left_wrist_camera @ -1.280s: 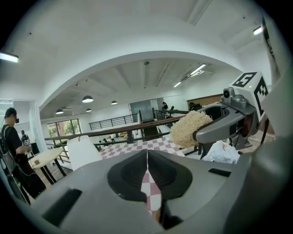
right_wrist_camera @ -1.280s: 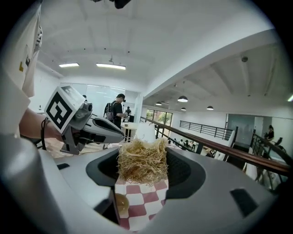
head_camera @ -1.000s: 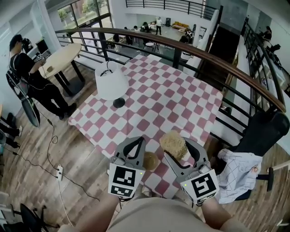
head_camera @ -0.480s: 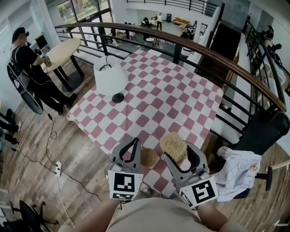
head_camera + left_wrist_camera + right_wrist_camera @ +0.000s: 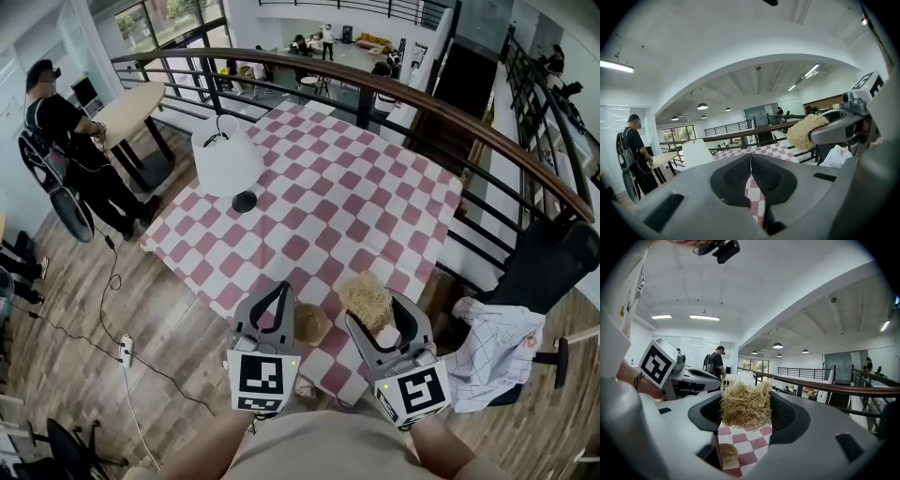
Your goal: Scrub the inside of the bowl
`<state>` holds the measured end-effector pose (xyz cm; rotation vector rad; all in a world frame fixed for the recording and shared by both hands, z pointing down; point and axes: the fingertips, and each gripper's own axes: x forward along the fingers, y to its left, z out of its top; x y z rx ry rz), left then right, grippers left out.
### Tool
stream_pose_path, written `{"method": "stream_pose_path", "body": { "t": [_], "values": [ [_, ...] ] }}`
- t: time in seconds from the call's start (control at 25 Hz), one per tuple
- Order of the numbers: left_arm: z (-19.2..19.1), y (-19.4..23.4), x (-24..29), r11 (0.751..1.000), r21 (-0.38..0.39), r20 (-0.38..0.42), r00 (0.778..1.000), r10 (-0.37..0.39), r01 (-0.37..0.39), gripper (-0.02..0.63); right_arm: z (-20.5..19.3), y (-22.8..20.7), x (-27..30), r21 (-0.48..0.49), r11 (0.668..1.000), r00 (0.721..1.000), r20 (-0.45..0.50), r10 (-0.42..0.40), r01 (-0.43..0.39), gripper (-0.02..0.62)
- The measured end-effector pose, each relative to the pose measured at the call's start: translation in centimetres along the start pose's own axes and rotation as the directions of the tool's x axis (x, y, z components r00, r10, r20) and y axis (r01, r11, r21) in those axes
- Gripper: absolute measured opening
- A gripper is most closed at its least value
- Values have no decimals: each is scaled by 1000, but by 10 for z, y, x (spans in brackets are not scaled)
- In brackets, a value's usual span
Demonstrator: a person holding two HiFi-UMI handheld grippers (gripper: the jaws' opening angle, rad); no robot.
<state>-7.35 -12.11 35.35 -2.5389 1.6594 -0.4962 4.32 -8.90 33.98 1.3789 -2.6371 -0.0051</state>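
A small brown bowl (image 5: 309,324) stands on the red-and-white checked tablecloth (image 5: 328,206) near the table's front edge, and shows low between the right jaws as the bowl (image 5: 726,454). My left gripper (image 5: 279,291) hovers just left of it, shut with nothing between its pads; its jaws meet in a thin line in the left gripper view (image 5: 751,165). My right gripper (image 5: 380,314) is just right of the bowl, shut on a straw-coloured fibre scrubber (image 5: 366,296). The scrubber (image 5: 744,406) fills the gap between the right jaws. Both grippers are held above the table.
A white table lamp (image 5: 228,157) stands at the table's far left. A curved wooden railing (image 5: 394,98) runs behind the table. A black chair with a checked cloth (image 5: 497,352) stands at the right. A person (image 5: 66,141) stands by a round table at the far left.
Both grippers stay over the table's front edge on either side of the bowl, tilted only slightly differently. The scrubber remains in the right jaws.
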Motion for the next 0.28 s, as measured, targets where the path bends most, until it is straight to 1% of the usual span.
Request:
{"method": "stream_pose_path", "body": {
  "t": [0.28],
  "values": [
    [4, -9, -1, 1000, -9, 3, 1000, -16, 16, 17, 1, -2, -4, 7, 1000, 1000, -1, -5, 5, 259]
  ]
}}
